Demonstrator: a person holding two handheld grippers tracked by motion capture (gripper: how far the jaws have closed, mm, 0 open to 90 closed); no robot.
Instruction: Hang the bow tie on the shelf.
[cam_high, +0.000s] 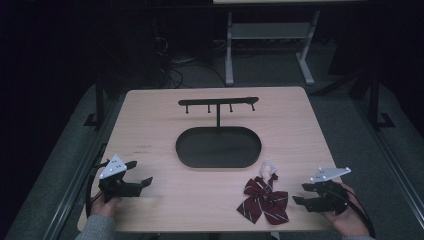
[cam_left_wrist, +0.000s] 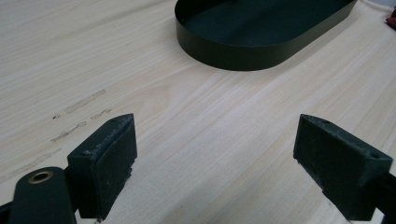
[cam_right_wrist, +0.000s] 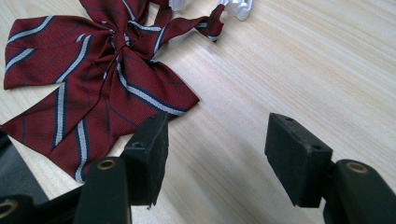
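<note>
A dark red fabric bow tie with white and navy stripes (cam_high: 265, 200) lies flat on the light wooden table (cam_high: 150, 125), near the front edge and right of centre. A small white clasp piece (cam_high: 268, 169) sits at its far end, touching the ribbon's strap. In the right gripper view the bow tie (cam_right_wrist: 93, 79) spreads across the upper left, its near wing running just under the tip of the left-hand jaw; whether it touches that jaw cannot be told.

The right gripper (cam_high: 305, 192) rests just right of the bow tie, held in the person's right hand (cam_high: 345, 220). Its jaws stand wide apart and grasp nothing; only bare wood shows between them.

Beyond the bow tie, at the table's centre, sits a black oval metal tray (cam_high: 218, 147), and from its far edge rises a thin black post carrying a black hanger bar with small pegs (cam_high: 218, 102).

The left gripper (cam_high: 140, 172) is near the front-left corner, well apart from the bow tie, in the person's left hand (cam_high: 102, 205). Its jaws are spread wide and empty over the wood, with the tray (cam_left_wrist: 261, 46) farther off.
</note>
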